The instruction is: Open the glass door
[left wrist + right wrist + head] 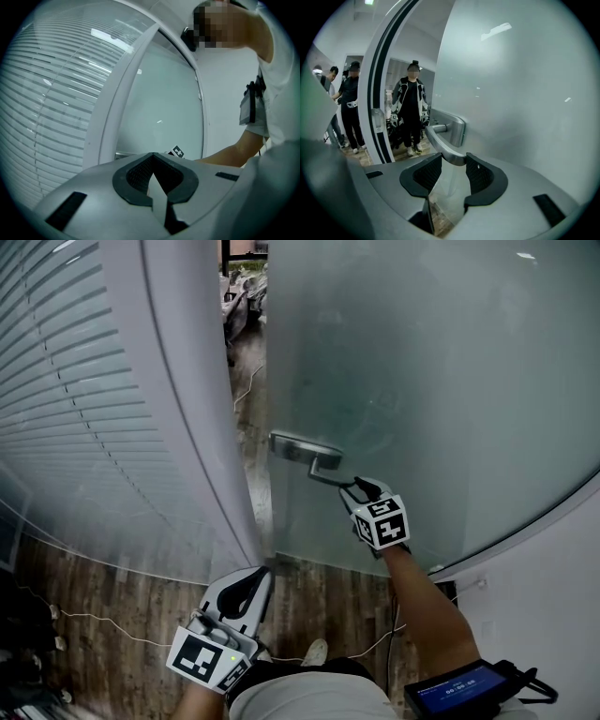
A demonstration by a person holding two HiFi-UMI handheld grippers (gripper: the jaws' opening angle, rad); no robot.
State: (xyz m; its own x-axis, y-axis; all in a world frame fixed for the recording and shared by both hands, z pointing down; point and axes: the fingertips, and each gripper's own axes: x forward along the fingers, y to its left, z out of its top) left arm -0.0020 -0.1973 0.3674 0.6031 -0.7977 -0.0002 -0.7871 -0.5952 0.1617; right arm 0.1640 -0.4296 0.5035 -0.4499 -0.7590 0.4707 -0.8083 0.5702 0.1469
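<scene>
The frosted glass door (431, 381) stands ajar, with a narrow gap along its left edge. Its metal lever handle (305, 454) sits near that edge. My right gripper (354, 486) reaches up to the lever's free end. In the right gripper view the handle (440, 140) lies between the dark pads of my right gripper (452, 161), which close on its end. My left gripper (260, 570) hangs low beside the door frame, away from the door, its fingers together with nothing in them. The left gripper view has its tips (152, 154) pointing at the frame and the door glass (159, 108).
A white door frame (187, 409) and a glass wall with blinds (66, 409) stand to the left. Through the gap (246, 334) there is wooden floor, and several people (410, 108) stand beyond. A thin cable (103, 622) lies on the floor. A white wall (553, 596) is at the right.
</scene>
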